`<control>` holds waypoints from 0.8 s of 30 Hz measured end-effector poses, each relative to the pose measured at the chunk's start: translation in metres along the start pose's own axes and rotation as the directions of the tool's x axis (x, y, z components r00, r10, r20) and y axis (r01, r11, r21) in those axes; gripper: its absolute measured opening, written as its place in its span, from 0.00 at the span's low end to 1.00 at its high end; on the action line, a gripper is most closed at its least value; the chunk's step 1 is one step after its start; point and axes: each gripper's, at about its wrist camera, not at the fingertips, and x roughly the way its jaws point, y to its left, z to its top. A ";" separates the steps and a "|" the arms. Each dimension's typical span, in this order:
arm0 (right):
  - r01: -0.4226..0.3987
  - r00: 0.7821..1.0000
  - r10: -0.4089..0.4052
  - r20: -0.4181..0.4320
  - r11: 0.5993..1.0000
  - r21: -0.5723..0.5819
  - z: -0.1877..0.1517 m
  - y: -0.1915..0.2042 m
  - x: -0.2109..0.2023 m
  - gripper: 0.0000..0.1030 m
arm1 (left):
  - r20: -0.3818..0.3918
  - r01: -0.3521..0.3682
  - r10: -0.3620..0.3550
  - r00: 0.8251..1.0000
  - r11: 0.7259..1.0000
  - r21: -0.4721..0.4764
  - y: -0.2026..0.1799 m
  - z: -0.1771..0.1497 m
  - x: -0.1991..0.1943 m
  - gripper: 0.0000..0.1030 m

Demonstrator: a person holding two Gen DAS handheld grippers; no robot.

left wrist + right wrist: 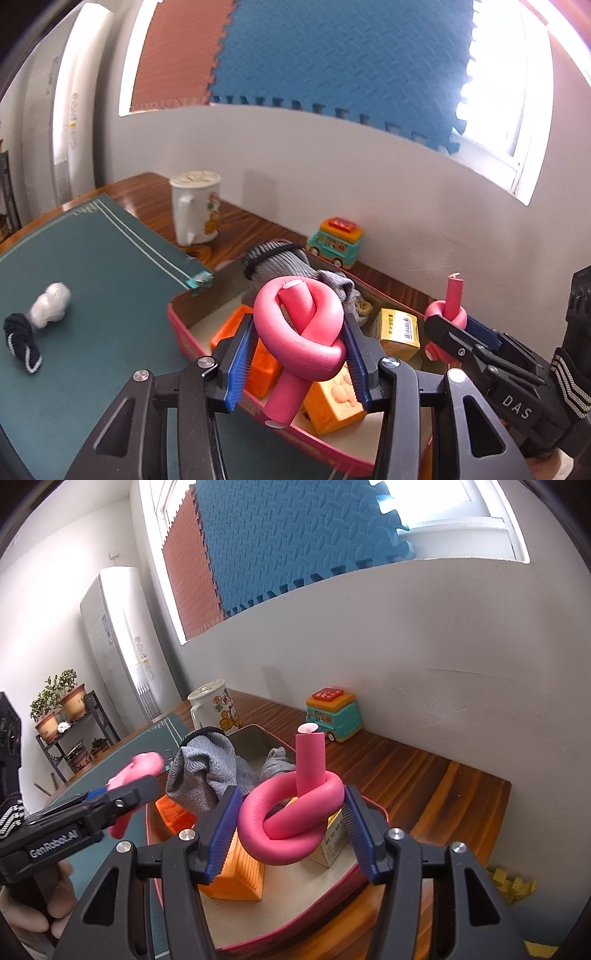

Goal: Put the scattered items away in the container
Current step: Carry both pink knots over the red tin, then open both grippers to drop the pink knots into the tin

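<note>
Right wrist: right tongs [290,830] grip knotted pink curler [291,821], stub upright.

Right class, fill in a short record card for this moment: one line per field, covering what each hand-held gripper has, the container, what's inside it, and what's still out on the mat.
left hand-held gripper: shut on a knotted pink foam roller
right hand-held gripper: shut on a second pink foam roller
container: pink-rimmed tray, below both rollers
inside tray: orange blocks, yellow box, grey sock
still on green mat: white wad, dark sock
on wooden table: mug, toy bus
</note>
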 end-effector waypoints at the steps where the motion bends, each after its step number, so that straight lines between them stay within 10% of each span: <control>1: -0.001 1.000 0.001 -0.002 1.000 0.001 0.000 0.000 0.001 0.59 | -0.010 0.008 -0.008 1.000 1.000 -0.003 0.000 0.000 0.002 0.51; 3: -0.001 1.000 0.001 -0.006 1.000 0.007 0.000 -0.001 0.003 0.59 | -0.006 0.011 -0.011 1.000 1.000 -0.011 0.001 -0.002 0.002 0.64; 24: -0.041 0.999 0.040 -0.014 0.998 -0.037 -0.001 0.037 0.002 0.61 | 0.047 -0.092 0.098 0.994 0.988 -0.122 0.053 -0.009 -0.035 0.64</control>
